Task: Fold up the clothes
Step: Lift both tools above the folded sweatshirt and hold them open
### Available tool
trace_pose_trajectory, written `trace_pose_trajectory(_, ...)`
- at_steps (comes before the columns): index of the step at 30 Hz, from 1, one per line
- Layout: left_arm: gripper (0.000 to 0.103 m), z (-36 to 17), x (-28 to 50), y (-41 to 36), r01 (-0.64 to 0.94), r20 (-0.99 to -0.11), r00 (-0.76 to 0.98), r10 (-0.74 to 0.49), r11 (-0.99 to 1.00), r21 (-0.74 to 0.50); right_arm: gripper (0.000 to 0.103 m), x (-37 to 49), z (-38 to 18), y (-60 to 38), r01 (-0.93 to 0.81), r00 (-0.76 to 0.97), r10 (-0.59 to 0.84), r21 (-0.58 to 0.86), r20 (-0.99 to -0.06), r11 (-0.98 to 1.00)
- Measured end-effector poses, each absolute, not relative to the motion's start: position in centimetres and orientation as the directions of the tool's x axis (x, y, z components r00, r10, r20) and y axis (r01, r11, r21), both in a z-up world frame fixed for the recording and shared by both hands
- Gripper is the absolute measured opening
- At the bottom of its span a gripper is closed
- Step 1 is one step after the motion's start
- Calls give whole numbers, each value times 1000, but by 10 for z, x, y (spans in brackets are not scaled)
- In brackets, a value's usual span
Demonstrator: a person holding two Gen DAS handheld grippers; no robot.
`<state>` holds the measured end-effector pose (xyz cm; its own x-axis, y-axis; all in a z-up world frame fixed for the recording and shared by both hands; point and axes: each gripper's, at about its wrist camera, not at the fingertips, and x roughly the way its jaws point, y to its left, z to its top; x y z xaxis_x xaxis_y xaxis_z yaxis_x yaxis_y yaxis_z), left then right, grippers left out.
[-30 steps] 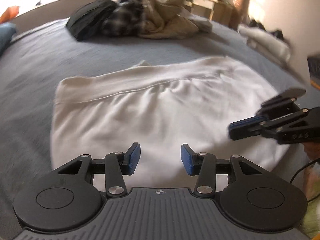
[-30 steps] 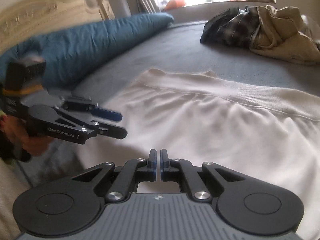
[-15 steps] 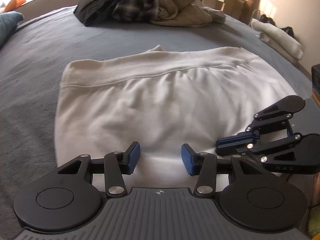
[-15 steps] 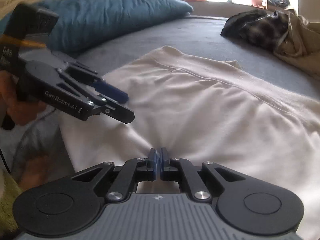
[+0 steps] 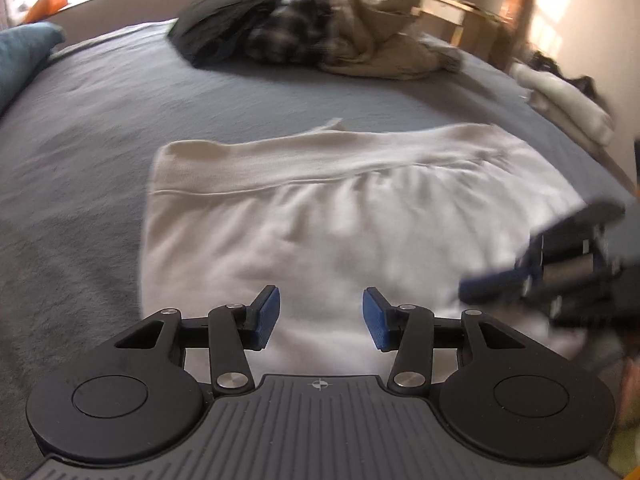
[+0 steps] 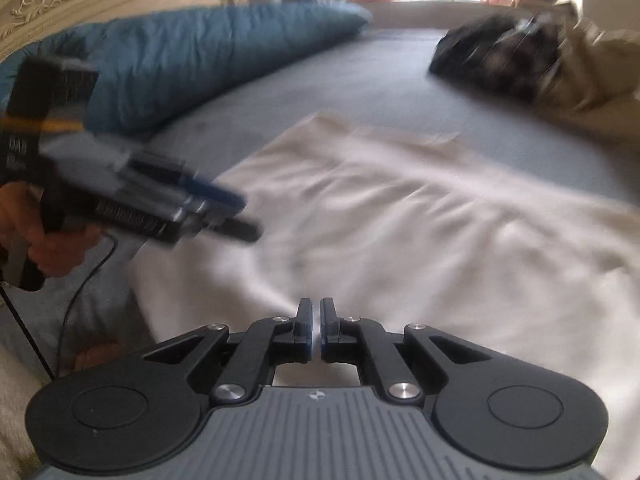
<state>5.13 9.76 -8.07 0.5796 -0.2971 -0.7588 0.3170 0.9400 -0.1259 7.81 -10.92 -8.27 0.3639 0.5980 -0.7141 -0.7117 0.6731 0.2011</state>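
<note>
The left tongs point(image 5: 320, 316) stand open with nothing between their blue pads, hovering over the near edge of the white garment point(image 5: 340, 216), much as they did a second ago. The right tongs point(image 6: 316, 326) are closed, pads almost together with no cloth seen pinched between them, poised just above the near part of the same garment point(image 6: 420, 240); half a second back they showed sharp and close to the left tongs in the left wrist view, whereas now they appear blurred further right point(image 5: 560, 280). No containers are in sight. The white garment lies spread flat on the grey bed point(image 5: 100, 140), its ribbed band along the far edge, directly ahead of both tongs. In the right wrist view the left tongs point(image 6: 224, 216) are blurred at the left, held by a hand point(image 6: 48, 240). Beyond the garment, a heap of dark, plaid and beige clothes point(image 5: 312, 32) sits at the far side, a blue pillow point(image 6: 192, 52) at the far left, and folded pale items point(image 5: 560, 104) at the right edge.
</note>
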Motion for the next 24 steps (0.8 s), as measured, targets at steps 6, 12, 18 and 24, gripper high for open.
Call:
trace_pose_trajectory(6, 47, -102, 45, 66, 396, -792, 543, -278, 917, -50, 3, 69, -98, -138, -636, 436, 480, 117, -761, 763)
trace_pose_trajectory(12, 53, -102, 44, 66, 393, -785, 564, -258, 919, -20, 3, 55, -74, -144, -617, 508, 435, 38, -743, 786)
trace_pose_trajectory(18, 53, -102, 46, 65, 365, -789, 561, -250, 930, -35, 3, 53, -96, -169, -533, 538, 311, -31, -783, 846)
trace_pose_trajectory(24, 54, -100, 48, 63, 353, -799, 557, -227, 935, -20, 3, 58, -60, -186, -485, 612, 283, -68, -738, 872)
